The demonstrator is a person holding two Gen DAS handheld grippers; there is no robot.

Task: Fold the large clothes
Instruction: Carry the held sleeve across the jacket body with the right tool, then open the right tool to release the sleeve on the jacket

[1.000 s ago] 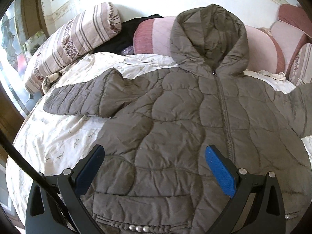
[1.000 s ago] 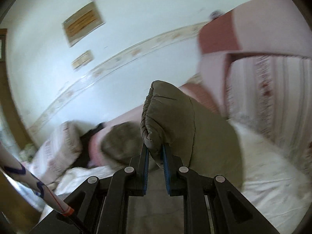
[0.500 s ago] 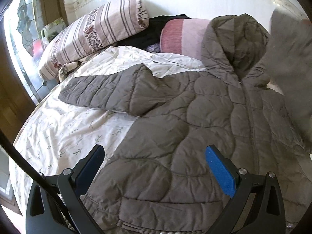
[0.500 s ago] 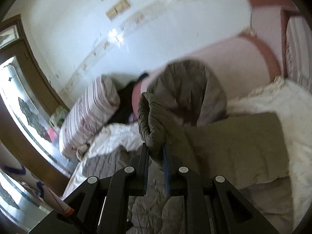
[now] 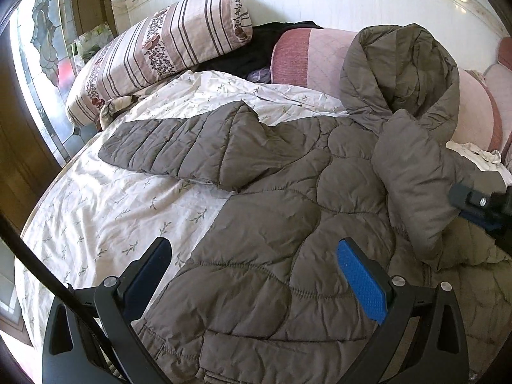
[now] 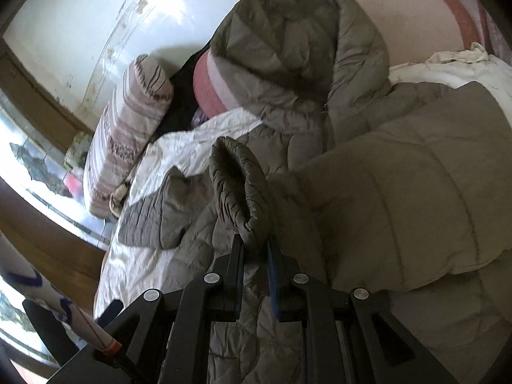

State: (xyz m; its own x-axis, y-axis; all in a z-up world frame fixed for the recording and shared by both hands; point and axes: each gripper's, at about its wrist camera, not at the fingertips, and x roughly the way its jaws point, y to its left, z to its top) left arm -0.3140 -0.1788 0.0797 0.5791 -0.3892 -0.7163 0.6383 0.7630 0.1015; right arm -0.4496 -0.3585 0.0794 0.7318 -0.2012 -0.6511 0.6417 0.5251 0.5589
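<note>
A grey-brown quilted hooded jacket lies front up on the bed, its hood propped on the pink cushion. One sleeve stretches out to the left. The other sleeve is folded over the chest. My right gripper has that sleeve's cuff between its jaws, which are opening; the pads still touch the fabric. Its black body shows at the right edge of the left wrist view. My left gripper hovers open over the jacket's lower left part, holding nothing.
A floral white sheet covers the bed. A striped pillow, a black garment and a pink bolster cushion line the wall. A stained-glass door stands at the left beyond the bed's edge.
My right gripper has swung the sleeve down and leftward over the jacket's front, where it now lies folded. My left gripper has shifted slightly left and stayed open.
</note>
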